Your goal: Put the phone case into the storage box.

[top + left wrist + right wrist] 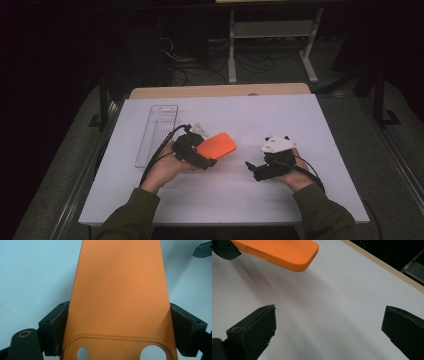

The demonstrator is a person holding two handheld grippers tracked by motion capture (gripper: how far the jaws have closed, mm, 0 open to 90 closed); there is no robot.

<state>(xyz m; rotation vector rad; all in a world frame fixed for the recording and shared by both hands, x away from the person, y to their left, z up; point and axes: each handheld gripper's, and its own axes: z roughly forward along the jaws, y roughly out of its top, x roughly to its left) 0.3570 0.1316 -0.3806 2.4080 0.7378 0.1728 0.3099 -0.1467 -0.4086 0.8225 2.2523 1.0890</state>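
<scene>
The left gripper (pixel 207 156) clamps the orange case (pixel 217 145) by its edges at frame centre, lifted, probably to present it; the right gripper (pixel 329 330) waits with jaws apart.

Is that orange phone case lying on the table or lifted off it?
Lifted. The left gripper clamps the orange phone case by its edges, and the right gripper view shows it hanging above the white table.

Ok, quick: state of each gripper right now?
Left gripper: shut on the orange phone case, held above the table.
Right gripper: open, nothing between its jaws.
</scene>
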